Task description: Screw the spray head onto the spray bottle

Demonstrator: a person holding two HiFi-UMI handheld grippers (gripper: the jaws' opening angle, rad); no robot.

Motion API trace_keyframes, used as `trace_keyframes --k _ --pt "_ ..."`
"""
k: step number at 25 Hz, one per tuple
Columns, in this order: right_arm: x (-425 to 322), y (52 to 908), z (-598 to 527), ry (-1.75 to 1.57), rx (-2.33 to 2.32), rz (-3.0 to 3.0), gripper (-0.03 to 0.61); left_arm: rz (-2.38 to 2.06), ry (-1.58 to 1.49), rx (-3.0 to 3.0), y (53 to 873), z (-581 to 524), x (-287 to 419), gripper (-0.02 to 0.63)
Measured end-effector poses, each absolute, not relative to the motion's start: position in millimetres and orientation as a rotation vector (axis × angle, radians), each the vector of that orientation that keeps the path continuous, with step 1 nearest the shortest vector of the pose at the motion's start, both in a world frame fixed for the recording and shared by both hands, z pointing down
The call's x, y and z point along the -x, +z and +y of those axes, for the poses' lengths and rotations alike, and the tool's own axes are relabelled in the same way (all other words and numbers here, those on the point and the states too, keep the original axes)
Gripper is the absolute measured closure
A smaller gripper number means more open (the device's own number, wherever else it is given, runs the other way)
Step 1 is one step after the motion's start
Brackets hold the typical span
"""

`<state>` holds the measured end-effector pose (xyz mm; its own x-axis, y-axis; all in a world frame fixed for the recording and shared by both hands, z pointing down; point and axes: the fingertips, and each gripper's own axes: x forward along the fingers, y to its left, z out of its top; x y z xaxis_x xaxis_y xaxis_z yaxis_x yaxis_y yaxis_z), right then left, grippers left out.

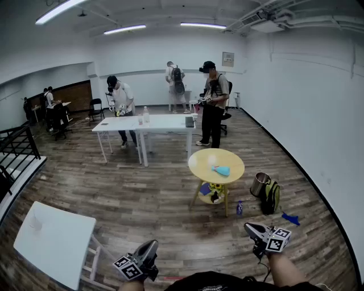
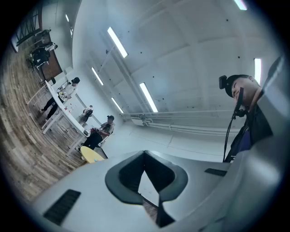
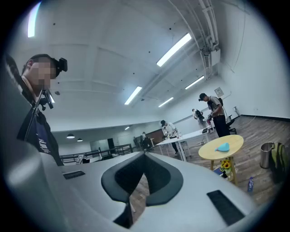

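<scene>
Bright ceiling tubes (image 1: 57,10), fisheye-warped edges

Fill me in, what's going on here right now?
Nothing is being handled yet. The person stands back from the round yellow table, holding the left gripper and right gripper low, both shut and empty. A blue object lies on that table, beside something pale too small to identify. Other people work at white tables further back.

Ahead of you, a small item (image 1: 222,170) lies at the round surface's (image 1: 202,165) centre; a bin (image 1: 260,184) stands right of it.
</scene>
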<state>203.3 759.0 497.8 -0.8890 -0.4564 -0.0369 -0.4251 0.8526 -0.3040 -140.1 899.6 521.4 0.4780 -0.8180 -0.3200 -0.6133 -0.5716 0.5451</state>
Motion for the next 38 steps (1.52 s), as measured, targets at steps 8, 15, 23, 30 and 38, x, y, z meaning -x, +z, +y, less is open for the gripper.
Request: trace_keyframes --k 8,15,23,30,38 --pt "-207 500 757 -0.431 0.697 2.928 0.557 -1.204 -0.799 -2.367 528 901 139 0.604" --pt "-206 505 751 -0.449 0.707 2.937 0.558 -1.194 -0.811 -2.359 530 899 139 0.604" --pt "-179 518 732 -0.510 0.748 2.912 0.554 -1.165 -0.835 -2.345 548 890 163 0.604" --pt "-188 522 705 -0.537 0.747 2.934 0.552 -1.125 -0.845 -2.317 549 849 143 0.604" --pt "-221 554 612 -0.622 0.762 2.869 0.551 -1.098 -0.791 -2.314 555 754 111 0.606"
